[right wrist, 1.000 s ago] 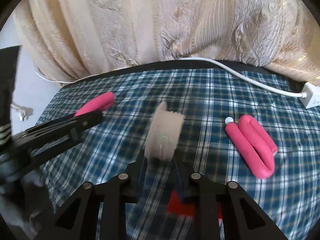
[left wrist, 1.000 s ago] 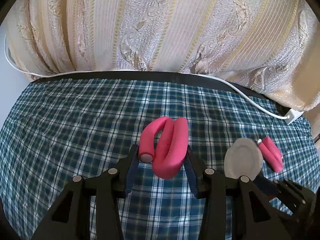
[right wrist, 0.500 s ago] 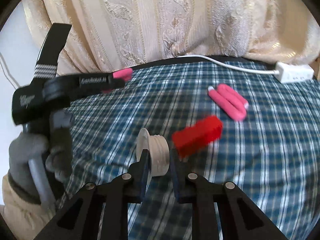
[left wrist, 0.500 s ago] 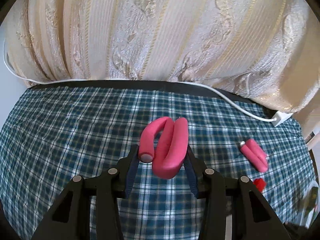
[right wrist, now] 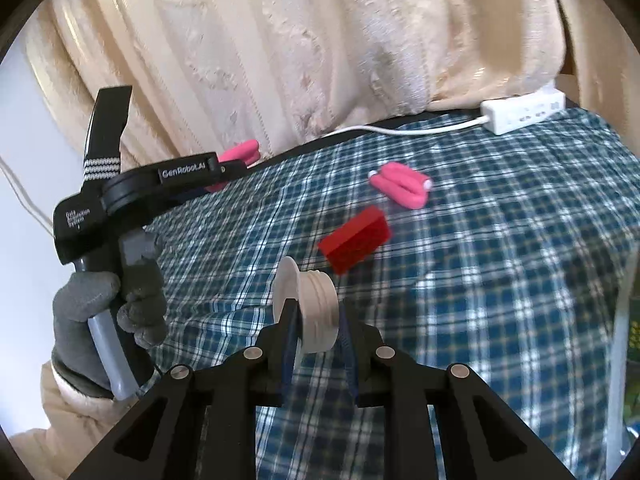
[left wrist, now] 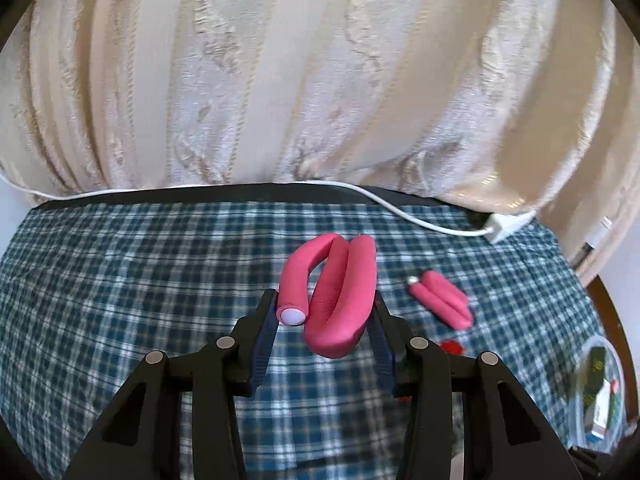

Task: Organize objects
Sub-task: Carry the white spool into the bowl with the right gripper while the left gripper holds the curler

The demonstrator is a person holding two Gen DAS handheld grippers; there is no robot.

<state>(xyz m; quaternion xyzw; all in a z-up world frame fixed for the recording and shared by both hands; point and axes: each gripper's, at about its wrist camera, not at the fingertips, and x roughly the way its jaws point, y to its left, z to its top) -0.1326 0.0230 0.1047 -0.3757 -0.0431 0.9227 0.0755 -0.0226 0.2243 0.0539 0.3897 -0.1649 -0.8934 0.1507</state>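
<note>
The left gripper [left wrist: 325,312] clamped a bent pink foam roller [left wrist: 340,300]; the right gripper [right wrist: 316,322] pinched a white spool [right wrist: 310,306]. Beyond lay a red block [right wrist: 356,238], another pink roller [right wrist: 402,184], and a power strip [right wrist: 524,112] on the plaid cloth [right wrist: 500,260].

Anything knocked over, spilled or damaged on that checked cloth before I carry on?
Nothing stands out. The red block and the folded pink roller lie loose on the checked cloth, apart from each other, with no spill or damage visible.

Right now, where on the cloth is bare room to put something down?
The cloth is bare left of the held curler. Another bare patch lies between the red block and the power strip. Around the loose curler and the block it is crowded.
</note>
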